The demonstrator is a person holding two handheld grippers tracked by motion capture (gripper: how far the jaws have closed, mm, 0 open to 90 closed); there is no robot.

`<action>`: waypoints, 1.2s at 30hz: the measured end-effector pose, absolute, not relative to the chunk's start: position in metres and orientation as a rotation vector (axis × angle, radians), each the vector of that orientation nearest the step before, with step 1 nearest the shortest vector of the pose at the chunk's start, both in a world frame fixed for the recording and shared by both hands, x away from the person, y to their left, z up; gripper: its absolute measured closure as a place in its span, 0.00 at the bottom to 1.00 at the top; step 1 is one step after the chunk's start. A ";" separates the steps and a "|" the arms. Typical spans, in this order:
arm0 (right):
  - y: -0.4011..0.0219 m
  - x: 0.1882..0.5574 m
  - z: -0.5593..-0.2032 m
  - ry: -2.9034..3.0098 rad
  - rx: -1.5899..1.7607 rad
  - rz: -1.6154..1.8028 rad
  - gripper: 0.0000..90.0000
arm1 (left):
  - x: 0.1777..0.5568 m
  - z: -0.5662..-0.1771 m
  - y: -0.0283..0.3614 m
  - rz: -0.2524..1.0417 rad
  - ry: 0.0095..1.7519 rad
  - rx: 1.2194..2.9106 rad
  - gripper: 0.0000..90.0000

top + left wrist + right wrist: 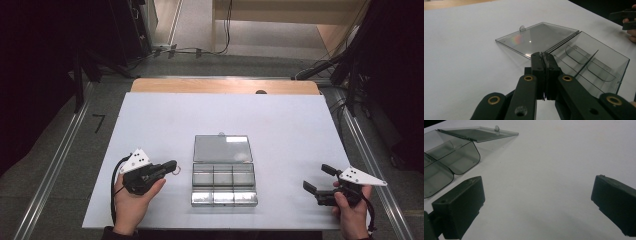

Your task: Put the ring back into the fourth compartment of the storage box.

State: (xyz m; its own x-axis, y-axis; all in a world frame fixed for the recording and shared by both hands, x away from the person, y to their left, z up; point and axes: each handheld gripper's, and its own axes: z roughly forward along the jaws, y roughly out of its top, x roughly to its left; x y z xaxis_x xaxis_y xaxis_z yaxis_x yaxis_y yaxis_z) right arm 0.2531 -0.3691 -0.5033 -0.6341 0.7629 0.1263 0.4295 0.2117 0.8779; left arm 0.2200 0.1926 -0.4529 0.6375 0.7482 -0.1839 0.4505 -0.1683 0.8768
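Note:
A clear plastic compartment box (pixel 223 184) lies open in the middle of the white table (pixel 290 125), with its lid (pixel 222 148) folded flat toward the far side. The compartments look empty. My left gripper (pixel 172 165) sits just left of the box, pointing at it, jaws shut. A tiny reddish loop shows at its tip, too small to identify. In the left gripper view the shut gripper (pixel 544 56) points at the hinge between lid (pixel 536 37) and base (pixel 589 62). My right gripper (pixel 314 176) rests open at the right; its gripper (pixel 536 202) has only bare table between the jaws, with the box (pixel 446 162) off to the left.
A wooden table edge (pixel 225 86) runs behind the white sheet. Cables (pixel 200 50) lie on the floor beyond it, and metal rails (pixel 55 165) flank both sides. The right hand and its gripper (pixel 626 18) appear at the far right of the left gripper view.

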 end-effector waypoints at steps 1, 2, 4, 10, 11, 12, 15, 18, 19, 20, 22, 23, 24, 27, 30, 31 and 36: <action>-0.369 0.253 -0.503 2.157 1.116 1.392 0.00 | 0.220 -0.453 0.192 0.351 0.962 1.807 0.98; -0.369 0.253 -0.503 2.157 1.116 1.392 0.00 | 0.220 -0.453 0.192 0.350 0.958 1.810 0.98; -0.369 0.253 -0.503 2.157 1.115 1.392 0.00 | 0.219 -0.452 0.190 0.345 0.953 1.810 0.98; -0.369 0.253 -0.503 2.157 1.115 1.392 0.00 | 0.219 -0.452 0.184 0.328 0.923 1.820 0.98; -0.369 0.253 -0.503 2.157 1.115 1.392 0.00 | 0.219 -0.452 0.183 0.328 0.919 1.823 0.98; -0.369 0.253 -0.503 2.157 1.115 1.392 0.00 | 0.219 -0.452 0.182 0.324 0.917 1.824 0.98; -0.369 0.253 -0.503 2.157 1.116 1.392 0.00 | 0.218 -0.453 0.180 0.321 0.908 1.829 0.98; -0.369 0.253 -0.503 2.157 1.115 1.392 0.00 | 0.218 -0.453 0.178 0.318 0.897 1.837 0.98; -0.369 0.253 -0.503 2.157 1.116 1.392 0.00 | 0.218 -0.453 0.176 0.316 0.892 1.838 0.98; -0.369 0.253 -0.503 2.157 1.115 1.392 0.00 | 0.217 -0.453 0.175 0.316 0.888 1.843 0.98; -0.369 0.253 -0.503 2.157 1.116 1.392 0.00 | 0.217 -0.453 0.173 0.316 0.876 1.846 0.98; -0.369 0.253 -0.503 2.157 1.116 1.391 0.00 | 0.217 -0.454 0.172 0.316 0.875 1.850 0.98; -0.369 0.253 -0.503 2.157 1.116 1.391 0.00 | 0.217 -0.454 0.171 0.312 0.870 1.851 0.98; -0.369 0.253 -0.503 2.157 1.116 1.391 0.00 | 0.216 -0.454 0.169 0.306 0.859 1.856 0.98; -0.369 0.253 -0.503 2.157 1.116 1.391 0.00 | 0.217 -0.455 0.167 0.298 0.853 1.858 0.98; -0.369 0.253 -0.503 2.156 1.116 1.391 0.00 | 0.217 -0.456 0.166 0.292 0.851 1.860 0.98; -0.369 0.253 -0.503 2.156 1.115 1.392 0.00 | 0.217 -0.457 0.163 0.281 0.836 1.863 0.98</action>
